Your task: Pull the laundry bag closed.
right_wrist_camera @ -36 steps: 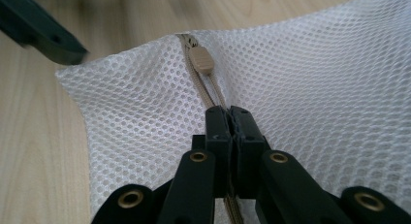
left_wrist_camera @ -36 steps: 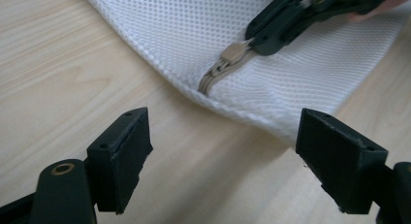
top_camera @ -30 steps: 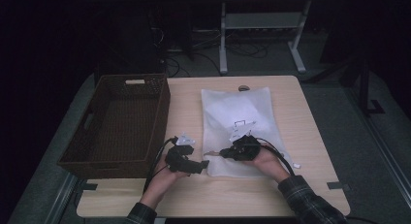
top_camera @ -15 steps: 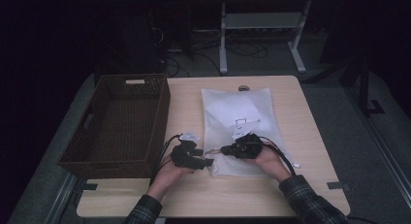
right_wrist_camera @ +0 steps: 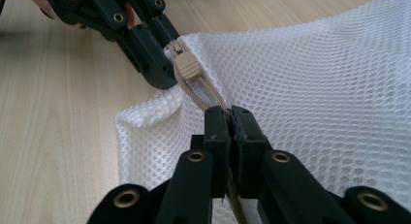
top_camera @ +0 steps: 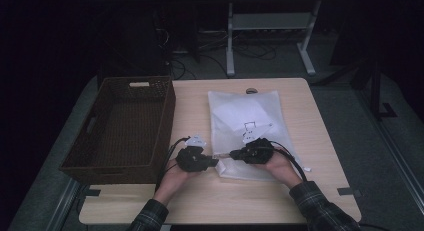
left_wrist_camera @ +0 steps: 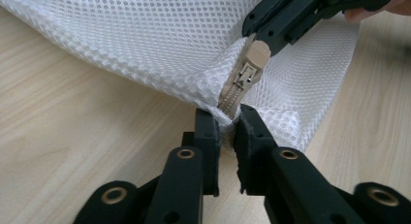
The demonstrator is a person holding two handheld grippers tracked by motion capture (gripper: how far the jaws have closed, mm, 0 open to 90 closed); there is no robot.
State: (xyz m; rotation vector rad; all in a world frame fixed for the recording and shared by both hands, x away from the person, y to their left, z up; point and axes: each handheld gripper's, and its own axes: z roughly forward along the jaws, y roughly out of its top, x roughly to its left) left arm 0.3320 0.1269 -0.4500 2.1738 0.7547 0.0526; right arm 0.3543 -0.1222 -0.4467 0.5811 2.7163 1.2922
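A white, rectangular mesh laundry bag (top_camera: 247, 126) with a honeycomb weave is lying flat on the light wooden table (top_camera: 330, 156), just right of a dark brown woven basket (top_camera: 122, 126), with its near edge bunched up between the two tools. A beige zipper (left_wrist_camera: 245, 73) is running along that near edge, and its beige plastic slider (right_wrist_camera: 185, 65) is sitting close to the bag's corner.

The left gripper (left_wrist_camera: 228, 129) is pinching the mesh corner at the end of the zipper; its jaws have just been closing and are now pressing on the fabric. The right gripper (right_wrist_camera: 229, 118) is holding its jaws together on the zipper tape a little way behind the slider.

In the high view the room is looking dim, so the zipper is too small to make out there, and both hands are covering part of the bag's near edge. A faint printed drawing on a sheet inside the bag (top_camera: 252, 126) is showing through the mesh, unreadable. The person's plaid sleeves (top_camera: 325, 211) are being cut off at the bottom edge.

The bag's long axis is running away from the person toward the far edge of the table, while the zipper is lying crosswise along the near short edge, from one gripper to the other.
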